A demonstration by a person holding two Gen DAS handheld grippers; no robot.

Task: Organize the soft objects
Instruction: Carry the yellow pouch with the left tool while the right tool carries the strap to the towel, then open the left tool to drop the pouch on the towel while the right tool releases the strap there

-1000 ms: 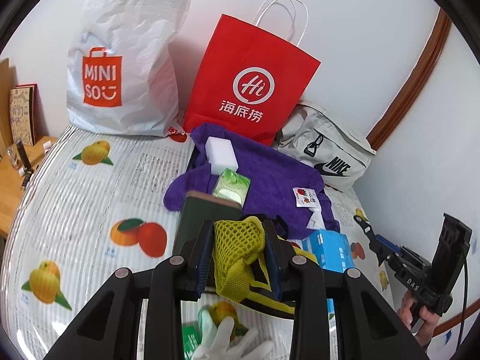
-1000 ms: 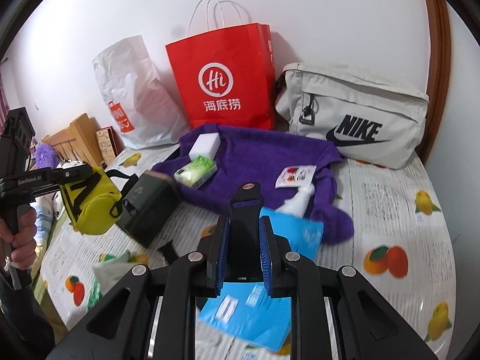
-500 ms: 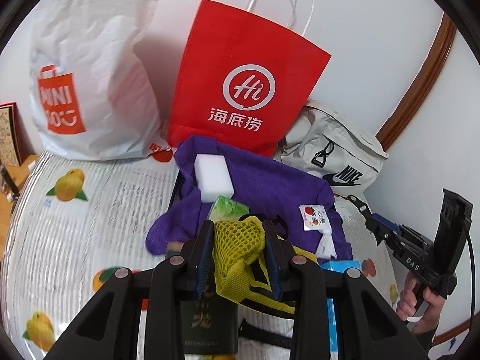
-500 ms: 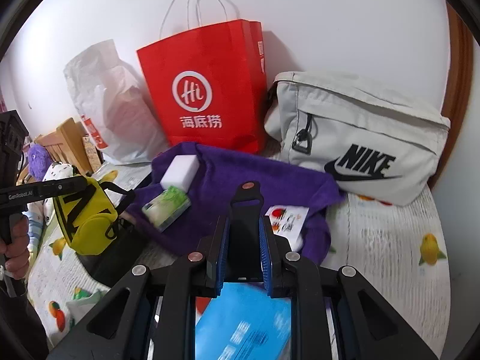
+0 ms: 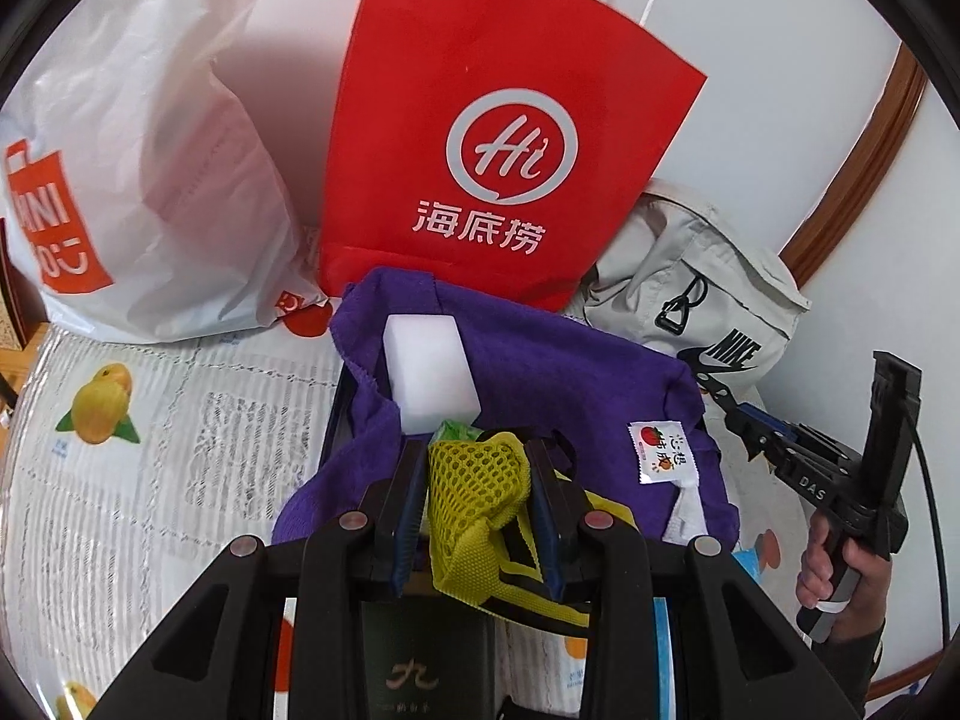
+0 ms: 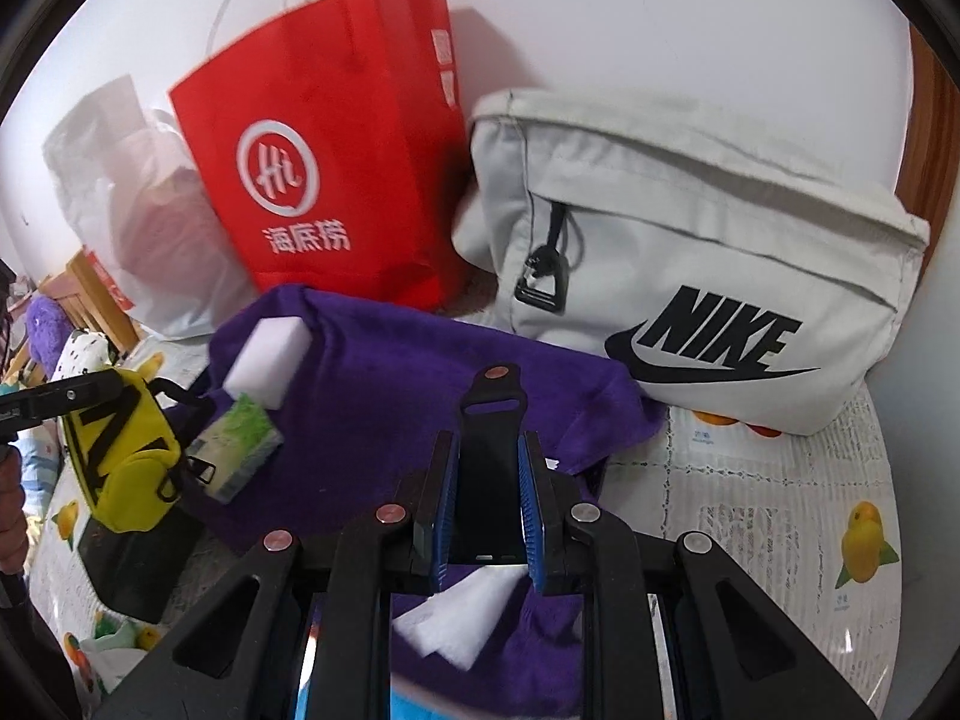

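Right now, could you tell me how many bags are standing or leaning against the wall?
3: a white plastic bag at the left, a red paper bag in the middle, a grey Nike bag at the right. Others may be hidden.

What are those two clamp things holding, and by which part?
The left gripper pinches a small yellow mesh-fronted pouch by its netted top. The right gripper grips a black plastic buckle.

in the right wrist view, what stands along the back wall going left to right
white plastic bag → red paper bag → grey Nike bag
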